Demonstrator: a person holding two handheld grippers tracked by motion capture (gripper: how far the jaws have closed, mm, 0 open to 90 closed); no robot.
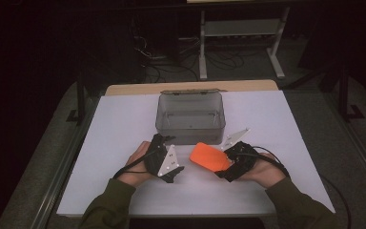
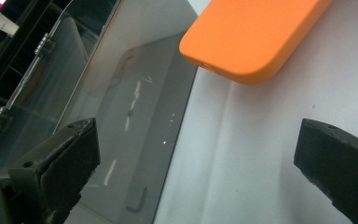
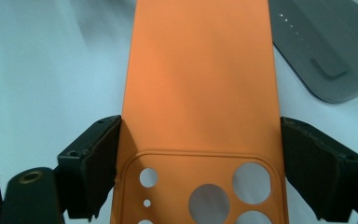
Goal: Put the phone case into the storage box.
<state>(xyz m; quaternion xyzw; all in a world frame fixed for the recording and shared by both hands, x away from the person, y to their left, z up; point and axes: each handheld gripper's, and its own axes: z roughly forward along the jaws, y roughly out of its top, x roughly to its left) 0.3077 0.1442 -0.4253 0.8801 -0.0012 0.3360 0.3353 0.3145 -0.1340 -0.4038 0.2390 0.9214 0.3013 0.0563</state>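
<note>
An orange phone case with round camera cut-outs is held just above the white table, pointing left. My right gripper is shut on it; both black pads press its long sides near the camera end. My left gripper stands open beside it with nothing between its jaws. In the left gripper view the case's rounded end hangs ahead and to the right, apart from the jaws. A clear grey plastic box with its lid open stands just beyond both grippers.
The white table top has free room left and right of the box. The box's hinged lid and floor are near the grippers. Beyond the table, a white frame and cables lie on a dark floor.
</note>
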